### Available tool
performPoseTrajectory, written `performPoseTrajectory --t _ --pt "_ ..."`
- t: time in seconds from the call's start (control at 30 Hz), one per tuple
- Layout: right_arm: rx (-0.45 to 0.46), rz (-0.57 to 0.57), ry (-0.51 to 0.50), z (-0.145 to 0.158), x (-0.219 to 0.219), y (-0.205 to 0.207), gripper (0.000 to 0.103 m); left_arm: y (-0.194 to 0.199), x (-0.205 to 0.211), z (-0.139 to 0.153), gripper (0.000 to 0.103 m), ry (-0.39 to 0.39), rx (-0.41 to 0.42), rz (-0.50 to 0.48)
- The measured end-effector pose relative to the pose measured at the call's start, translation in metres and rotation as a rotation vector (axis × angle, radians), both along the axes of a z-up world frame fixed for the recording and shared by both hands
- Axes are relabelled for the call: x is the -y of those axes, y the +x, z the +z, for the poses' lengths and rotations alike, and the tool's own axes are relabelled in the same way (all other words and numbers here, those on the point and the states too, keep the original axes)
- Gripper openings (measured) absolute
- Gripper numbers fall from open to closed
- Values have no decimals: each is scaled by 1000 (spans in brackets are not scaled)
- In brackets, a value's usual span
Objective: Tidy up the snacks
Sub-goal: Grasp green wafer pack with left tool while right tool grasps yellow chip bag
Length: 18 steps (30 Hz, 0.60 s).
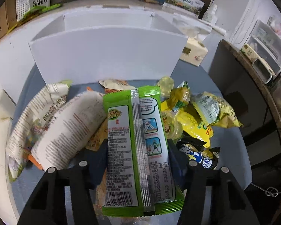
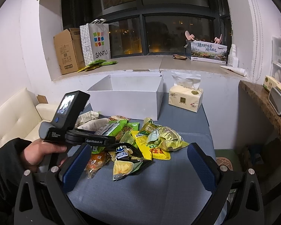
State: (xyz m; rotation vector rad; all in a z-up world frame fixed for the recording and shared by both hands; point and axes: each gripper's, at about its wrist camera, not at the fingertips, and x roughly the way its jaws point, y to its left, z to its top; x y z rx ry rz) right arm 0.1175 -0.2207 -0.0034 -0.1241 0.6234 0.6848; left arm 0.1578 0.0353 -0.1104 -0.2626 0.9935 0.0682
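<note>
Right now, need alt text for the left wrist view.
The left gripper is shut on a green snack packet, printed back up, above a pile of snack bags on a blue tabletop. Behind the pile stands an open white box.

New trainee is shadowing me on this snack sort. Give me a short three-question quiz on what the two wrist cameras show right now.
1. True or false: the left gripper is shut on the green snack packet.
2. Multiple choice: the right gripper is A) shut on a yellow packet, B) open and holding nothing, C) inside the white box.
3. Fill in: behind the snack pile stands an open white box, and to its right sits a ____.

Key
1. True; both pads press the packet's sides.
2. B; its jaws stand wide apart above the blue tabletop.
3. Tissue pack.
</note>
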Motion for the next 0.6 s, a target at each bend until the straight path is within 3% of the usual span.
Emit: performPoseTrajectory --t 0.33,0.6 --pt "-37 -27 -8 -14 7 19 103 -73 2 62 62 33 260 -31" --pt "-137 -9 -20 -47 -12 91 103 -130 1 102 62 62 432 -12"
